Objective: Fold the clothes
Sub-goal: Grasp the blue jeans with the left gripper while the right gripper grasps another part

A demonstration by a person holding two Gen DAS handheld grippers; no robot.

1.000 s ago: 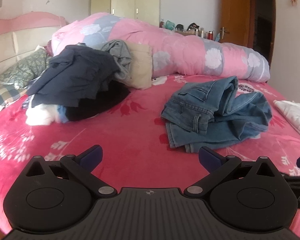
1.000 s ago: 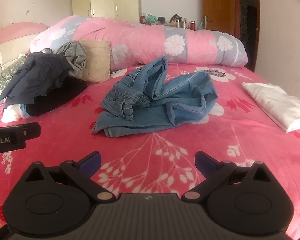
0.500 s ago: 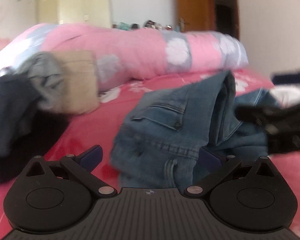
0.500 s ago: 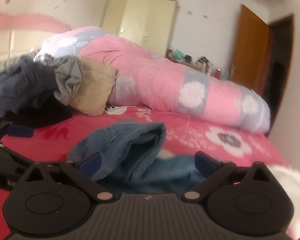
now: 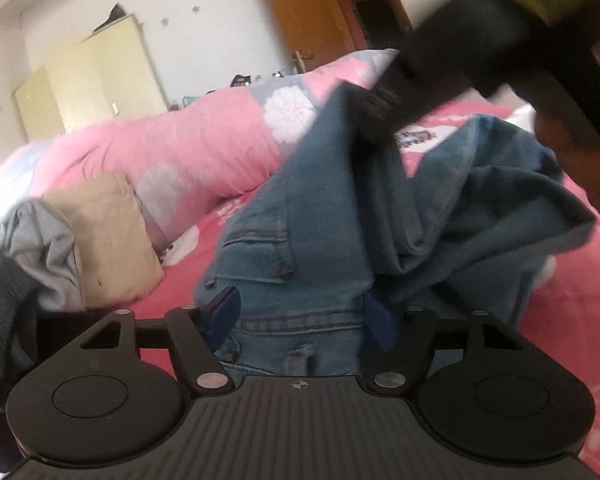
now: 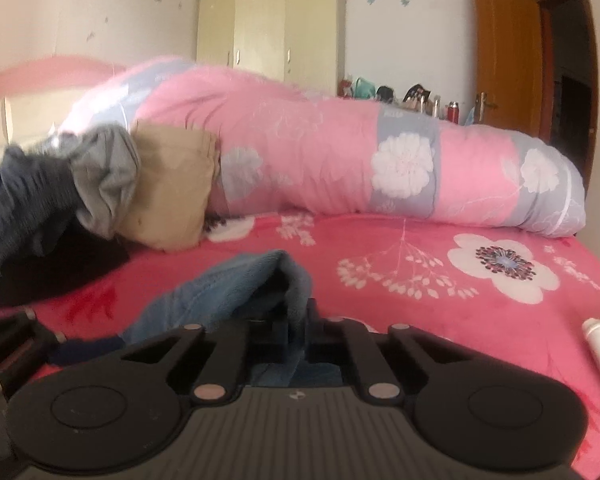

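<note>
- Blue jeans [image 5: 340, 216] bunched on the pink bedspread [image 6: 420, 280], one fold pulled upward.
- Right gripper [image 6: 296, 312]: jaws pinched on that raised fold.
- Left gripper [image 5: 300, 316]: jaws parted, waistband between them, not clamped.
- Clothes pile [image 6: 80, 200] left; rolled quilt [image 6: 340, 160] behind.

The left wrist view is sitting low and tilted just above the bed [image 5: 572, 320], facing the far wardrobe [image 5: 96, 84] with the jeans [image 5: 320, 248] filling its near middle and the right gripper [image 5: 384, 108] crossing its upper right. The right wrist view is looking level across the bed [image 6: 420, 304] from right behind a fold of the jeans [image 6: 228, 292], toward the far wall. Both are sharing the pink quilt [image 6: 320, 152], the wardrobe [image 6: 272, 28], the door [image 6: 508, 52] and the clothes pile [image 6: 100, 184] at left
</note>
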